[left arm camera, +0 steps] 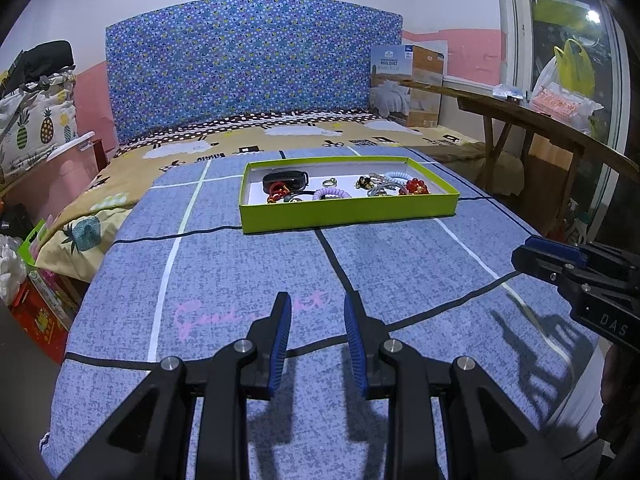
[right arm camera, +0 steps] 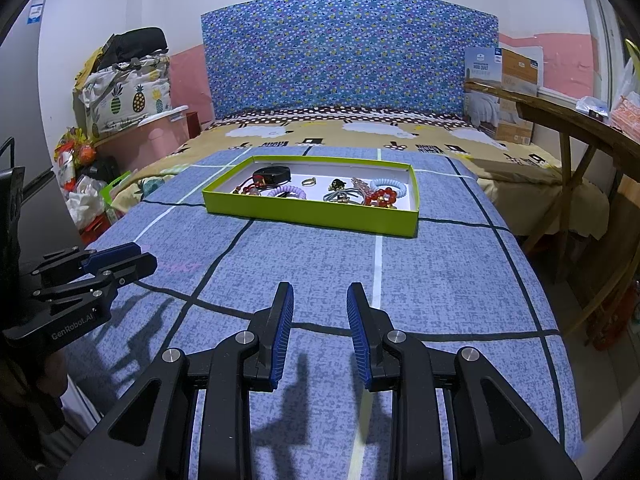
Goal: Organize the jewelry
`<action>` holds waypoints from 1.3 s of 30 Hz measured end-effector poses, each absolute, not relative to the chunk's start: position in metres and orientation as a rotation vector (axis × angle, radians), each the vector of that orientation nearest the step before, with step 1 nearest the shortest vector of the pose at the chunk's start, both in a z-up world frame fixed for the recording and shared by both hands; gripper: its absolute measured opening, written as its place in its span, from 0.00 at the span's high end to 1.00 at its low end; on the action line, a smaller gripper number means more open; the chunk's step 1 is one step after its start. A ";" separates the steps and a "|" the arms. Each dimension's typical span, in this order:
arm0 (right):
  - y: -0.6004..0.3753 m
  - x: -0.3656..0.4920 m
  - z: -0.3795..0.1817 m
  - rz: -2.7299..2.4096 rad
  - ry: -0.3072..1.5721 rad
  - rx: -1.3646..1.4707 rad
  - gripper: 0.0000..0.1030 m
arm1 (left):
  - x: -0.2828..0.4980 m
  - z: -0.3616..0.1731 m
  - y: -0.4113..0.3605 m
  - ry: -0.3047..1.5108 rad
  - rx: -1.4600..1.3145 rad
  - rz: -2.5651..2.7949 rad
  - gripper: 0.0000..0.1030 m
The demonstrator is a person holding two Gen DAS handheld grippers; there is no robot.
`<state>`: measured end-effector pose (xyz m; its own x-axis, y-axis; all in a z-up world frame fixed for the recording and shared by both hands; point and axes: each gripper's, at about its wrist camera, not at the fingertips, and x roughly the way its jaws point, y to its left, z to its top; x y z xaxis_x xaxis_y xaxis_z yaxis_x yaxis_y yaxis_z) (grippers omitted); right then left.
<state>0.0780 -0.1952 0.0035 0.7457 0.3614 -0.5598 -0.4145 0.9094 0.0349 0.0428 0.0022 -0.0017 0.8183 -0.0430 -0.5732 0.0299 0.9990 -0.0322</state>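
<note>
The jewelry lies jumbled in the green tray [left arm camera: 348, 214] on the blue bedspread [left arm camera: 248, 264]; the red bead bracelet [left arm camera: 414, 187] looks light, slippery and tangle-prone, best pinched across its band. Both the left gripper [left arm camera: 316, 314] and the right gripper [right arm camera: 320, 304] hover well short, jaws apart, holding nothing.

Right gripper [right arm camera: 320, 300] hovers over the blue checked bedspread [right arm camera: 440, 272], jaws apart and empty; ahead, a lime-green cardboard tray [right arm camera: 312, 216] holds bracelets, rings and hair ties.
</note>
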 end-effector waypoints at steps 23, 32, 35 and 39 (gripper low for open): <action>-0.195 0.078 0.001 0.424 0.595 -0.098 0.72 | 0.042 -0.003 -0.001 0.616 -0.003 -0.038 0.72; -0.195 0.078 0.000 0.423 0.597 -0.100 0.72 | 0.040 -0.001 -0.004 0.605 -0.001 -0.048 0.72; -0.195 0.078 0.000 0.423 0.597 -0.101 0.72 | 0.040 0.000 -0.005 0.604 0.002 -0.049 0.72; -0.194 0.078 0.001 0.423 0.597 -0.100 0.72 | 0.040 0.000 -0.008 0.598 0.029 -0.025 0.72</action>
